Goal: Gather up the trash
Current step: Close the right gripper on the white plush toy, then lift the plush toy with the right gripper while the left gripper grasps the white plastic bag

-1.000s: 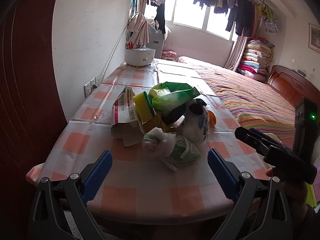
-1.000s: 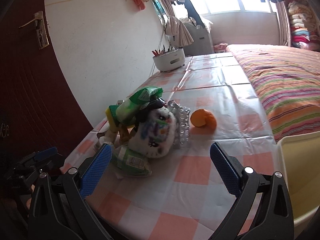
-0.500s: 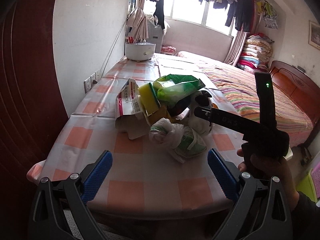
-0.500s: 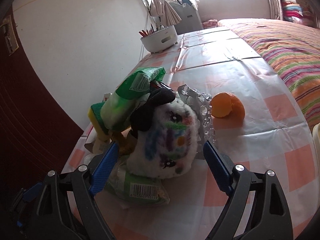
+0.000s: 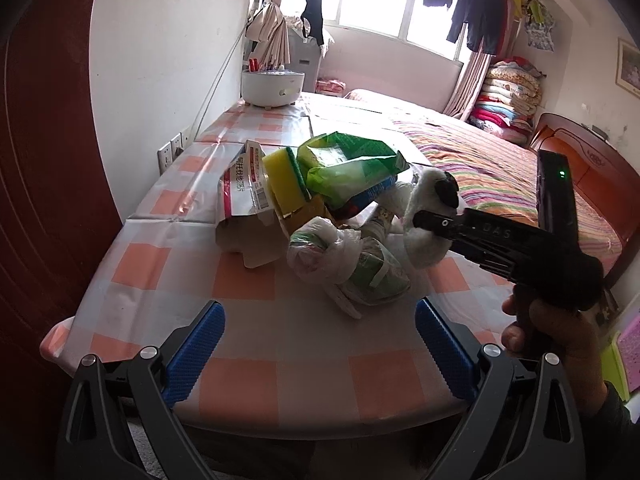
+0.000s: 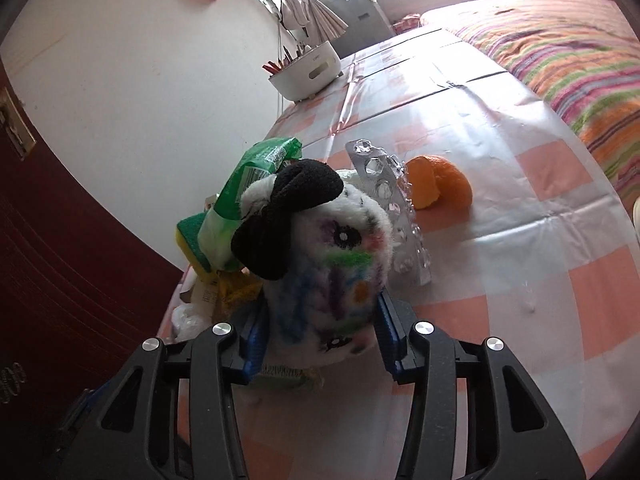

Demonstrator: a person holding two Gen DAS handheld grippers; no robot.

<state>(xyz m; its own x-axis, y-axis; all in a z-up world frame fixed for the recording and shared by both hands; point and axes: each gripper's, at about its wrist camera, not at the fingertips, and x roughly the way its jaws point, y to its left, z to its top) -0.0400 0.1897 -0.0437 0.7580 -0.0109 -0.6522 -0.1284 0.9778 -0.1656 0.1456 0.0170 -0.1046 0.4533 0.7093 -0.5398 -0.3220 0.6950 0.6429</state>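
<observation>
Blue pads of my right tool (image 6: pixel 320 334) sit on either side of the plush toy (image 6: pixel 332 256), and they have just been closing in; in the right wrist view both pads press against its white, scribbled body, so I read it as grasped. From the left wrist view the same tool (image 5: pixel 430 220) reaches in from the right, its tip against the toy (image 5: pixel 430 216), with the hand (image 5: pixel 556 336) wrapped round its grip.

My left tool (image 5: pixel 320 344) hangs released over the near edge of the surface (image 5: pixel 240 380), its pads wide apart with nothing between them.

The trash lies in one heap near the middle of the checked surface. Left of the toy I see a green packet (image 5: pixel 352 168) on top, a yellow-and-green sponge (image 5: pixel 284 184) leaning beside it, and a torn white paper package (image 5: pixel 244 200) furthest left. Nearer to me sits a knotted clear plastic bag (image 5: pixel 332 256) touching a green-and-white wrapper (image 5: pixel 376 280).

From the right wrist view, a silver blister pack (image 6: pixel 396 208) leans against the far right side of the toy, and an orange peel (image 6: pixel 440 188) rests just beyond it (whether peel and pack touch, I cannot tell).

At the far end of the surface stands a white tub (image 5: pixel 274 88), against the wall. A striped bed (image 5: pixel 500 172) runs along the right.
</observation>
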